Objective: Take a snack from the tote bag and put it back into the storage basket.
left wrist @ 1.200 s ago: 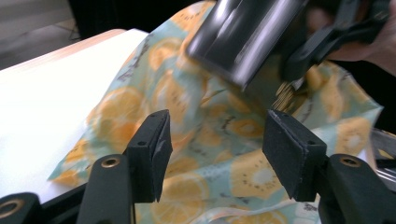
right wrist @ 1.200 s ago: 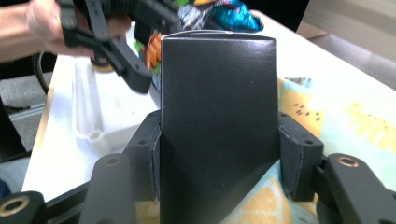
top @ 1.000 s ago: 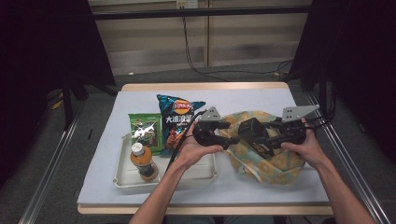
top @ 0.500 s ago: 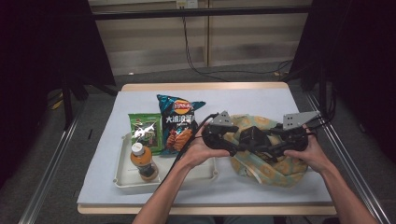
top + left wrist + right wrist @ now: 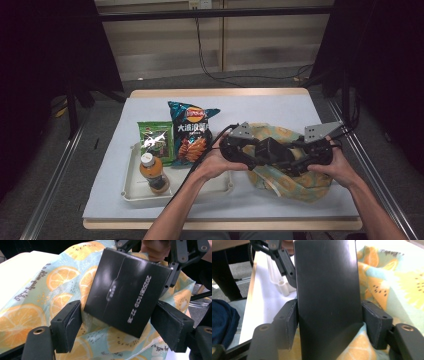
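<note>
A flat black box [image 5: 126, 293], with small pale lettering on its face, is held up between the two grippers over a fruit-print fabric bag [image 5: 292, 182] that lies at the right half of the table, toward the near edge.

The right gripper [image 5: 329, 322] has the box between its jaws; both pads sit against the box's side edges, so it appears to carry the box. Its jaws have just been opening, and the grip looks light. The left gripper [image 5: 117, 327] faces it from the other side. Its jaws stand well apart, with the box's lower corner between them and a visible gap at the left pad [image 5: 71, 322]; whether the other pad touches I cannot tell. Its jaws opened a little wider within the last second.

Judgement: the step in hand is steadying or passing the box above the bag, presumably to put it in. The next move calls for one firm grip before the other lets go, and for the bag's mouth to be found and held open.

Further left, a white tray [image 5: 131, 176] near the front edge holds an orange-drink bottle [image 5: 152, 173]. A green snack packet [image 5: 155, 141] and a blue crisp bag [image 5: 192, 131] lean at the tray's far side, toward the table's middle.
</note>
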